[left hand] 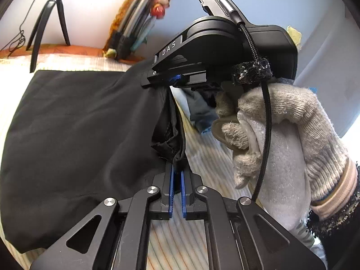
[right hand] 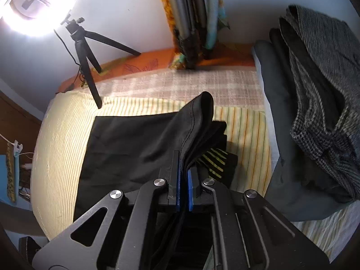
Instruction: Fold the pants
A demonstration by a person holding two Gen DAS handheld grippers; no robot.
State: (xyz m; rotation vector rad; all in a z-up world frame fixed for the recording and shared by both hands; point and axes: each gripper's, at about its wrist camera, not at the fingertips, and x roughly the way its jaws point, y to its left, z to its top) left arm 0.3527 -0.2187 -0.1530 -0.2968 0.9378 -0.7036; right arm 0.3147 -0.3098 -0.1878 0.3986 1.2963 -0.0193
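— Black pants (right hand: 135, 141) lie across the striped bedsheet (right hand: 60, 135), centre frame; why is one edge lifted?

— Both grippers pinch it: left gripper (left hand: 176, 175) and right gripper (right hand: 184, 168) are clamped on bunched fabric, carrying it over for a fold.

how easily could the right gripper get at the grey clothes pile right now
Probably not yet: the right gripper is shut on the black pants, so it must let go first. Otherwise the grey clothes pile lies unobstructed to one side.
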